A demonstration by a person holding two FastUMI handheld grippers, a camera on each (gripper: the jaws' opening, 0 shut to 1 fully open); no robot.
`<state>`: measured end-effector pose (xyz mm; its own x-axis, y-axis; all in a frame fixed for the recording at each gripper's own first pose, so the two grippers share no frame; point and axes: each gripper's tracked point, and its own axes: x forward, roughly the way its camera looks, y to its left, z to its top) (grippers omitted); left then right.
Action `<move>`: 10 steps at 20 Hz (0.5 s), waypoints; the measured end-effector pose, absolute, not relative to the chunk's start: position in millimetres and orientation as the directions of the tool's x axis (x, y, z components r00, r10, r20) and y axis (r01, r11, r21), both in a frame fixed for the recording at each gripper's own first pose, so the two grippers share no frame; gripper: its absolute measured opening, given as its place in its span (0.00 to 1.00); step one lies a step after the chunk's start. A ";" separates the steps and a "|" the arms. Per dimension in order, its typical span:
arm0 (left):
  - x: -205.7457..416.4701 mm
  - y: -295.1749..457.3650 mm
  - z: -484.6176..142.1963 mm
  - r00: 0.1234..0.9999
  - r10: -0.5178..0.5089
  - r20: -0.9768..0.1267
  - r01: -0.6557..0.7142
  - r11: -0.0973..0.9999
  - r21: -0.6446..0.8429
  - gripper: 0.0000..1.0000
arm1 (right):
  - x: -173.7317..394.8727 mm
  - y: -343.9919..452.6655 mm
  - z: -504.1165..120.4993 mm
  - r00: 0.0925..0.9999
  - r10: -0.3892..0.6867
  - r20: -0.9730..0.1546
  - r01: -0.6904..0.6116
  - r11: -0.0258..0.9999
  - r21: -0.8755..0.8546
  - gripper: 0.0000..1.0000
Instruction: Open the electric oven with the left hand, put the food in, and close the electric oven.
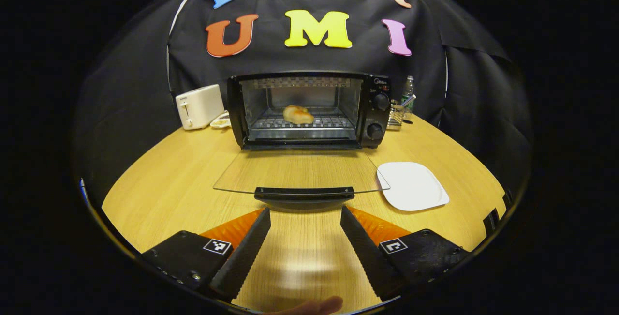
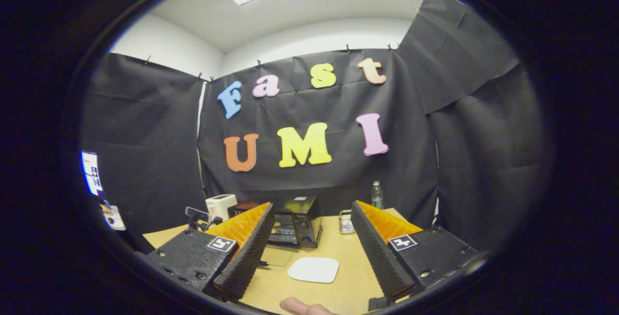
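Left gripper (image 1: pixel 304 218) apart, oven door (image 1: pixel 300 172) down.

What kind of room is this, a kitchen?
Probably a staged recording booth, not a real kitchen: black cloth walls off a wooden table holding a small oven, a toaster and a white plate.

From the left gripper view we sit low over the table (image 1: pixel 159 194), close in, facing straight into the open oven (image 1: pixel 309 109). From the right gripper view we're higher and farther back, tilted toward the wall. Both share the oven, white plate (image 1: pixel 412 185) and toaster (image 1: pixel 199 106).
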<state>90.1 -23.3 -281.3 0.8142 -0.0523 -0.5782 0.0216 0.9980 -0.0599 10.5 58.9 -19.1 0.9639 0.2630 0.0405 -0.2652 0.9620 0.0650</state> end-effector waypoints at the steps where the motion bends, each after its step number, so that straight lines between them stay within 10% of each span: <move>1: 93.3 -25.5 -283.4 0.808 -0.062 -0.586 0.032 0.998 -0.062 0.96 | 10.8 55.4 -17.0 0.964 0.259 0.056 -0.263 0.961 0.084 0.96; 10: 115.6 -25.1 -314.9 0.737 -0.071 -0.672 0.013 0.996 -0.090 1.00 | 14.0 45.3 -32.2 0.956 0.290 0.051 -0.294 0.949 0.112 0.99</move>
